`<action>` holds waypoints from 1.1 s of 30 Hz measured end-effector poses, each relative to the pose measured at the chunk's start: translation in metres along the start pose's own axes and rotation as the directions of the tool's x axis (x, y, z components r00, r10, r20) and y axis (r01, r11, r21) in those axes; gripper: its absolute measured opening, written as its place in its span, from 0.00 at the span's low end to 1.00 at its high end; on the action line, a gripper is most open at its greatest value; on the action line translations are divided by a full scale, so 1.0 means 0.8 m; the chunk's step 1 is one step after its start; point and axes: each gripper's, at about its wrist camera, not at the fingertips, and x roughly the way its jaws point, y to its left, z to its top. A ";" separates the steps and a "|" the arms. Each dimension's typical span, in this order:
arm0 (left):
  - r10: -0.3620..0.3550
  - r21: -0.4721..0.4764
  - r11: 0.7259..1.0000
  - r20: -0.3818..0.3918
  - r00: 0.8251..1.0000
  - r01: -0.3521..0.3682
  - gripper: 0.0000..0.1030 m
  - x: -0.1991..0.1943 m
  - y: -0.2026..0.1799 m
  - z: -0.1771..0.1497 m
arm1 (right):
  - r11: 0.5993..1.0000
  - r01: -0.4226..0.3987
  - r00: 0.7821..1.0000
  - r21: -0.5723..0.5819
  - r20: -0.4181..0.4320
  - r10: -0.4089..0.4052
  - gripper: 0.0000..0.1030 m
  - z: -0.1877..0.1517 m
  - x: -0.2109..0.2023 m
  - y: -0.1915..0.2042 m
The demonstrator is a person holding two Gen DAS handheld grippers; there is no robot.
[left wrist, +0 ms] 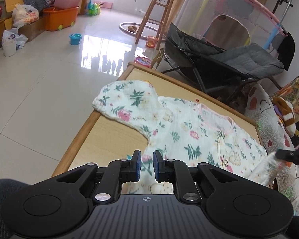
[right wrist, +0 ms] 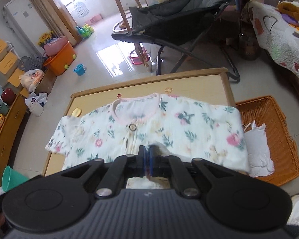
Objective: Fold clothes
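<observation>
A white floral baby top [left wrist: 189, 131] with a pink collar lies spread, front up, on a low wooden table [left wrist: 109, 137]. My left gripper [left wrist: 147, 165] hovers over its near hem; the blue pads stand a little apart and the cloth shows through the gap. From the right wrist view the top [right wrist: 169, 123] fills the table [right wrist: 209, 83]. My right gripper [right wrist: 147, 159] is shut on a pinch of the white cloth. In the left wrist view the right gripper [left wrist: 283, 155] holds the right sleeve raised off the table.
An orange wicker basket [right wrist: 269, 115] with white cloth [right wrist: 257, 145] in it sits right of the table. A grey folding chair [left wrist: 229, 59] stands beyond the far edge. A quilt-covered seat [left wrist: 269, 119] is at the right. Toys and bins line the far-left wall.
</observation>
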 end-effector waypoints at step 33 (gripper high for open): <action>-0.009 0.017 1.000 -0.030 1.000 0.009 0.17 0.022 -0.006 0.001 | 0.984 0.015 1.000 -0.179 -0.016 -0.019 0.32 0.061 0.036 -0.007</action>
